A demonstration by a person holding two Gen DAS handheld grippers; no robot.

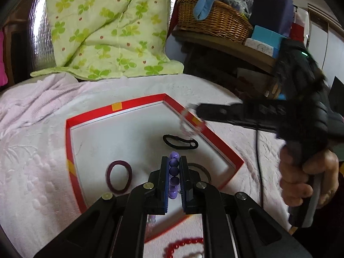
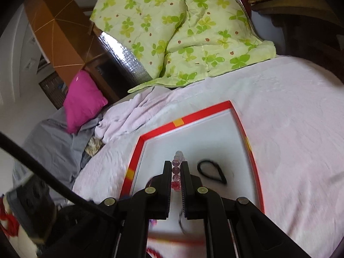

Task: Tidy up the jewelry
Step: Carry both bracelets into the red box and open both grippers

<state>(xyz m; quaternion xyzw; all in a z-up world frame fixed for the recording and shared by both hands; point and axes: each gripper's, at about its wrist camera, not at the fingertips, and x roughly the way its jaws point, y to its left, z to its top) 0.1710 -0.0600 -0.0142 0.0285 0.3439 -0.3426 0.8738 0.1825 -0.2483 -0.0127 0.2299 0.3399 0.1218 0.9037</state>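
Observation:
A shallow white tray with a red rim (image 1: 137, 102) lies on the pale pink bedspread. My left gripper (image 1: 174, 159) is shut on a purple bead bracelet (image 1: 174, 169), held above the tray's near part. My right gripper (image 2: 175, 163) is shut on a pale pink and clear bead bracelet (image 2: 176, 171) over the tray (image 2: 193, 112). In the left wrist view the right gripper (image 1: 198, 110) reaches in from the right over the far rim, its bracelet (image 1: 187, 120) blurred. In the tray lie a black hair tie (image 1: 179, 142) (image 2: 211, 172) and a maroon hair tie (image 1: 119, 177).
A red bead bracelet (image 1: 182, 245) lies near the tray's front edge. A green clover quilt (image 1: 107, 28) is piled at the back, with a wicker basket (image 1: 212, 20) on a shelf to its right. A magenta cushion (image 2: 83, 101) sits left. A hand (image 1: 305, 182) grips the right tool.

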